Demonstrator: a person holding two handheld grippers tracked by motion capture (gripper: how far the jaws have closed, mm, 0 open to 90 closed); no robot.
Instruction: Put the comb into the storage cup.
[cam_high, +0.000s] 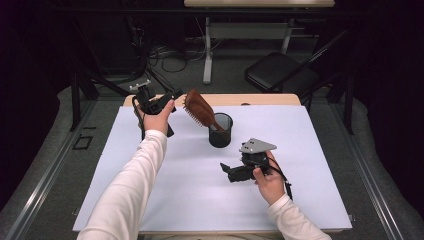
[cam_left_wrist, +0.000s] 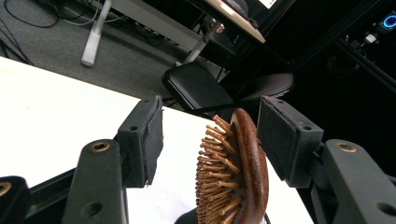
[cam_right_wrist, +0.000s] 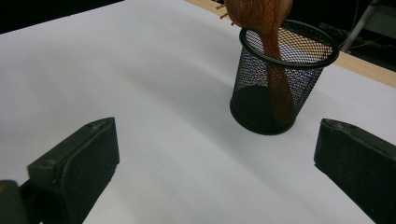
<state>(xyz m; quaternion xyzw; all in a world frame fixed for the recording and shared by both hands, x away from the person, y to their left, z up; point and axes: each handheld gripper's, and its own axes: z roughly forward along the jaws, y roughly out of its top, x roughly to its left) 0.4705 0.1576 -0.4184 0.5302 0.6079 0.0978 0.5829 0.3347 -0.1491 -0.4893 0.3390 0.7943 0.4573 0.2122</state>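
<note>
A wide white surface (cam_high: 150, 165) carries the work, with a folding chair (cam_high: 280, 70) and a pale desk (cam_high: 250, 30) standing on the grey floor beyond its far edge. Near the middle of the surface stands a black mesh pen cup (cam_high: 220, 131), upright, and a wooden hairbrush (cam_high: 198, 109) sits in it handle down, leaning away from the cup's rim toward the left gripper, its bristled head high and tilted. The left gripper (cam_high: 175, 96) is held up at the far left part of the surface, and in the left gripper view its fingers (cam_left_wrist: 142, 135) stand on either side of the brush head (cam_left_wrist: 243, 172), partly closed; a gap shows between the bristles and the near pad, while the other pad is just beside the brush's smooth back, contact not clear. The right gripper (cam_high: 226, 170) rests low, near the cup and clear of it, its fingers (cam_right_wrist: 84, 154) wide apart with nothing between them
</note>
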